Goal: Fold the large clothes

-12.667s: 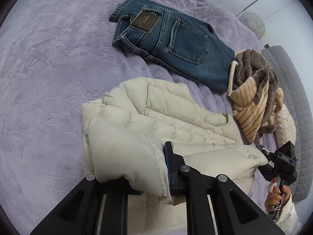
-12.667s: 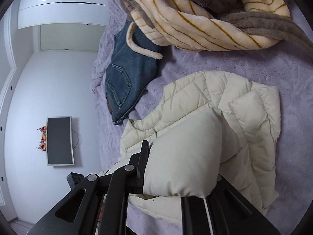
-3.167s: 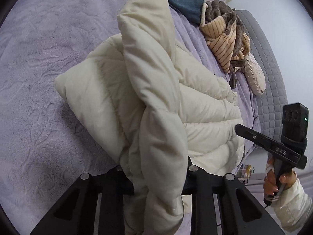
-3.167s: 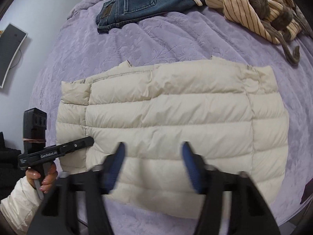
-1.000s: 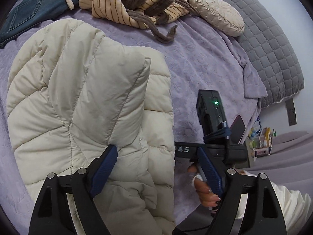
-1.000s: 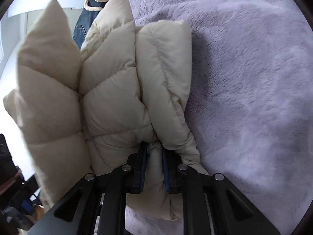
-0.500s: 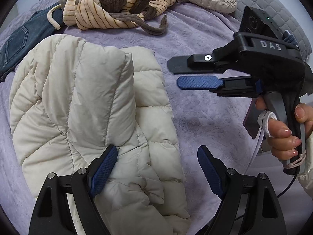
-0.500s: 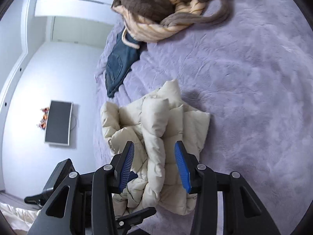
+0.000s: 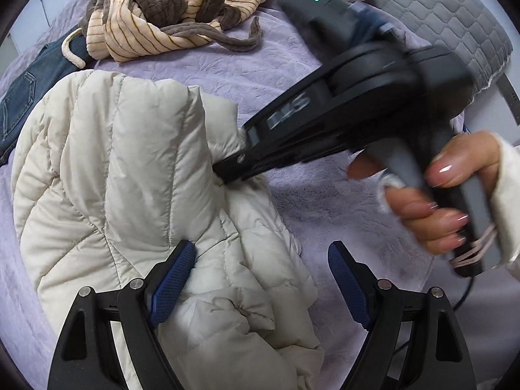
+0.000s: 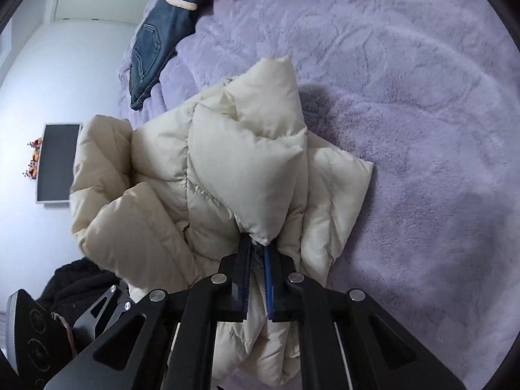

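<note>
The right hand-held gripper [image 10: 256,253] has its jaws nearly together, pinching a puffed corner of the cream quilted jacket [image 10: 227,169] between the blue pads. The left hand-held gripper [image 9: 256,269] hangs wide open over the jacket's near edge, gripping nothing; its left pad [image 9: 172,279] lies against the fabric, though whether it presses in I cannot tell.

The jacket lies bunched and partly folded on the purple bed cover [image 10: 406,97], one panel standing up in a ridge. It looks light and springy: the padded fill will likely push back and let folds reopen, and the smooth shell seems slippery, so a thin pinch may creep out. A hold deep on a stitched seam or hem, where the filling is flatter, should grip better than one on a swollen quilted cell. Pressing the air out after each fold would probably help it stay.

Beyond the jacket, the bed cover to the right hand-held gripper's right is bare and broad, giving room to lay the fold over. On the other side, the blue jeans [image 9: 19,97] lie just beside the jacket, and the striped brown-and-tan garment [image 9: 162,16] sits near, with a grey quilted pad [image 9: 455,16] further off. The bed's edge is close behind the jacket in the right wrist view.
</note>
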The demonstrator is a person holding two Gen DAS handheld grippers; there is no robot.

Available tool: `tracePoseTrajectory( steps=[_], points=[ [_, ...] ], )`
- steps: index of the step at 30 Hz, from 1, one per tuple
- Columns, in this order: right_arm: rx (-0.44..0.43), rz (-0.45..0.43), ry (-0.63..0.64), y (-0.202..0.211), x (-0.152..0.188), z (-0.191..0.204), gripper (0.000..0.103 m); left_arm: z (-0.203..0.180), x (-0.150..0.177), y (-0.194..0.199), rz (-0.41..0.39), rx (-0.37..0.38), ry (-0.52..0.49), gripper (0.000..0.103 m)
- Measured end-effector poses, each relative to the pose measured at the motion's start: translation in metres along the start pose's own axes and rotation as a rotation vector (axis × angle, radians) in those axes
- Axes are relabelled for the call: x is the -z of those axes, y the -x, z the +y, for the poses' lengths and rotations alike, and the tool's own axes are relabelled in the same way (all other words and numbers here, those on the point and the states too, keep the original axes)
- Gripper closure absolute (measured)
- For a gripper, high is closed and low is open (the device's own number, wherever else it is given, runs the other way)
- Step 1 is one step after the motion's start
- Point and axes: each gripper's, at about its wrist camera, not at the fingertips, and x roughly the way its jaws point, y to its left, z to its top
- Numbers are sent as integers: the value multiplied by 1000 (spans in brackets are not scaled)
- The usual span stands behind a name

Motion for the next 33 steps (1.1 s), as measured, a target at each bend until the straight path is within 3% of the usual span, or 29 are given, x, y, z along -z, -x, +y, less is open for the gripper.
tracePoseTrajectory(
  steps=[1,3,4,5,8,10,12,13,19,24,26,29,33],
  points=[
    [-4,-11,14,9,2,2,89,0,0,-1,1,-1,-2,19],
    [-55,-42,23,30,7,3,61,-1,1,-1,0,-3,-9,19],
    [-83,-61,25,38,6,3,33,-2,1,-1,0,-7,-12,19],
    [-112,-81,31,46,8,4,28,-3,1,-1,-1,-9,-16,19],
    [-224,-92,60,59,5,14,29,-7,2,-2,-1,-19,-31,19],
    [-242,-75,79,52,-2,26,33,-11,4,-2,-1,-31,-45,19],
    [-224,-31,89,38,-10,34,63,-14,6,0,1,-46,-57,19],
    [-201,-5,88,29,-13,37,88,-14,6,2,6,-42,-57,19],
    [-55,-2,85,15,-11,9,93,28,9,47,-47,92,81,19],
    [-36,-4,23,12,-7,-28,93,123,19,72,-105,203,400,19],
    [-49,-8,8,8,-8,-35,93,160,27,64,-102,248,521,19],
    [-47,-8,3,5,-6,-40,93,205,43,35,-72,388,685,19],
    [-46,-5,0,-1,-9,-42,93,222,51,-4,-22,538,748,19]
  ],
)
